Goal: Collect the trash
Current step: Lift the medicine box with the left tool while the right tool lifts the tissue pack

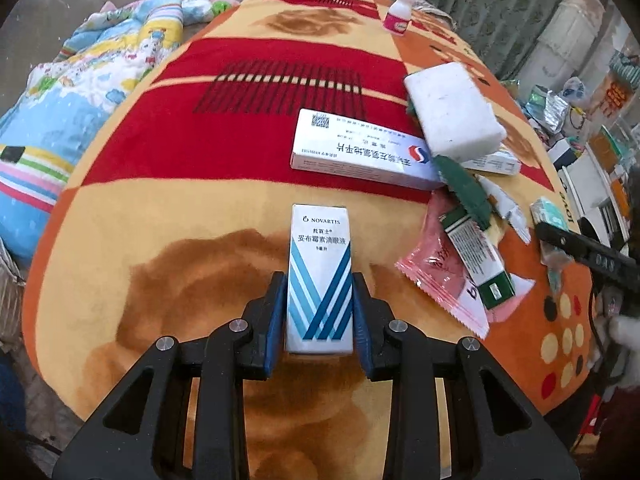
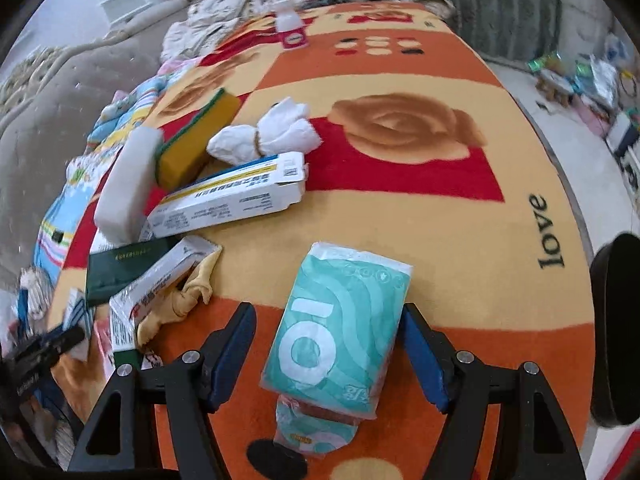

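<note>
My left gripper [image 1: 320,304] is shut on a white Novartis eye-drop box [image 1: 320,276] with blue chevrons, held over the orange and red blanket [image 1: 168,232]. My right gripper [image 2: 328,348] is open around a teal tissue pack [image 2: 340,328] that lies on the blanket; the blue pads [image 2: 234,356] stand clear of its sides. A pile of trash lies between them: a white medicine box [image 1: 360,152], a white sponge block [image 1: 452,112], a pink wrapper [image 1: 444,276], a green and white box [image 1: 476,256], a long white and yellow box [image 2: 232,196] and a crumpled white tissue [image 2: 272,132].
A small pink and white bottle [image 1: 398,14] stands at the blanket's far end. A yellow and green sponge [image 2: 196,140] and a dark green booklet [image 2: 124,268] lie in the pile. A patterned quilt [image 1: 80,112] is on the left. Cluttered shelves [image 1: 580,128] are on the right.
</note>
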Demonstrator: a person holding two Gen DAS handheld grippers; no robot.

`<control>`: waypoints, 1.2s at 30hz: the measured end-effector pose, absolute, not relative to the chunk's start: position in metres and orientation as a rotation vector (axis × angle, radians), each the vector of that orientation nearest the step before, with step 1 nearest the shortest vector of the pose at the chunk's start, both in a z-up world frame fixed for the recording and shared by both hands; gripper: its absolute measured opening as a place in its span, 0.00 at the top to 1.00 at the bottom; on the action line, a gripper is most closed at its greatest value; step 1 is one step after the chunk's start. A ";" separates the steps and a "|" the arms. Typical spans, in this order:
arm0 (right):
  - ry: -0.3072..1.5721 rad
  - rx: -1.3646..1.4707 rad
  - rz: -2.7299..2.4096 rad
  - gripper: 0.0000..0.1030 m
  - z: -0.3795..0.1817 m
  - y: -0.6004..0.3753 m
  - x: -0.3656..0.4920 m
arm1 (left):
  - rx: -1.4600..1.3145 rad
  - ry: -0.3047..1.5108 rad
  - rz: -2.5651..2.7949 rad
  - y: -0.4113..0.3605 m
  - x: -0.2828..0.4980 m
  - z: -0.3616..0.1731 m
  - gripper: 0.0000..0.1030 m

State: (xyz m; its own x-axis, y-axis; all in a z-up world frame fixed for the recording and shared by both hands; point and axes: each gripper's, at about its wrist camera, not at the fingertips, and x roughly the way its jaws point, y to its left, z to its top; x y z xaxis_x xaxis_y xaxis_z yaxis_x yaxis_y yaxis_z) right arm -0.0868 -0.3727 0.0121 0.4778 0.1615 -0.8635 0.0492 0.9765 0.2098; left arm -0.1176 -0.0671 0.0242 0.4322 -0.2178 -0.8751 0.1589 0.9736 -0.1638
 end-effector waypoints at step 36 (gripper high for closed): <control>0.919 0.212 0.000 0.51 0.066 -0.475 -0.157 | 0.082 0.910 -0.620 -0.265 -0.138 0.116 0.73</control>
State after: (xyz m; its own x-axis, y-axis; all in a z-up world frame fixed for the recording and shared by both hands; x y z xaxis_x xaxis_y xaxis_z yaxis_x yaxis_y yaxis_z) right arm -0.1573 -0.4746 0.0659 0.6082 0.0902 -0.7886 0.0906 0.9792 0.1818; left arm -0.1378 -0.2653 0.1160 0.4528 -0.4680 -0.7589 0.5350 0.8235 -0.1885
